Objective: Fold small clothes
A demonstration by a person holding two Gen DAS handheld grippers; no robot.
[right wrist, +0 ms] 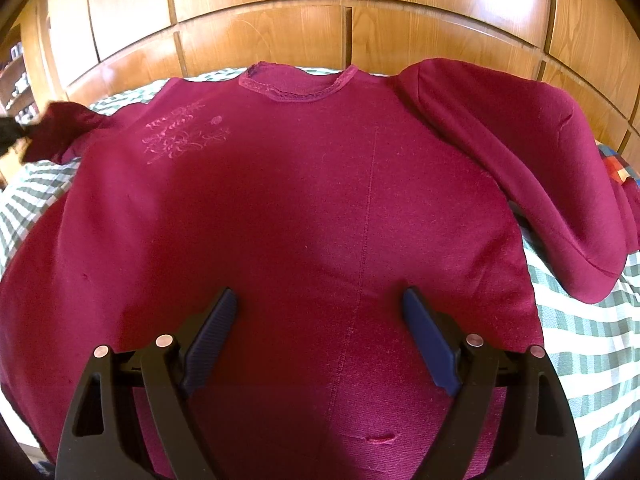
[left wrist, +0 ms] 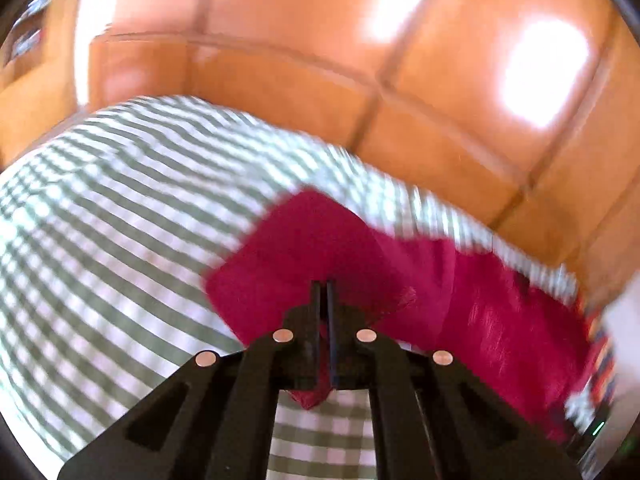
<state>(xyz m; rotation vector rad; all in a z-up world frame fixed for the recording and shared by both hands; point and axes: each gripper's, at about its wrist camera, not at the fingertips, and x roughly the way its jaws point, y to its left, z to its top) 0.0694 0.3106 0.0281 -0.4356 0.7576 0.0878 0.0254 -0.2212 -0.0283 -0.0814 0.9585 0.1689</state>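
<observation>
Left gripper (left wrist: 324, 286) apparently pinching maroon top (right wrist: 304, 208), right gripper (right wrist: 320, 300) wide apart

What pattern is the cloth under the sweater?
Green-and-white checks on the bedcover, clearest in the right wrist view beside the maroon sweater.

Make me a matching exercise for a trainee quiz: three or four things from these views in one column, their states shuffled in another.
Things:
1. left gripper
2. right gripper
3. right sleeve
4. bedcover

States:
A. open above the shirt's body
B. green-and-white checked
C. shut on the left sleeve
D. folded, lying beside the body

Pairs: 1-C, 2-A, 3-D, 4-B
</observation>
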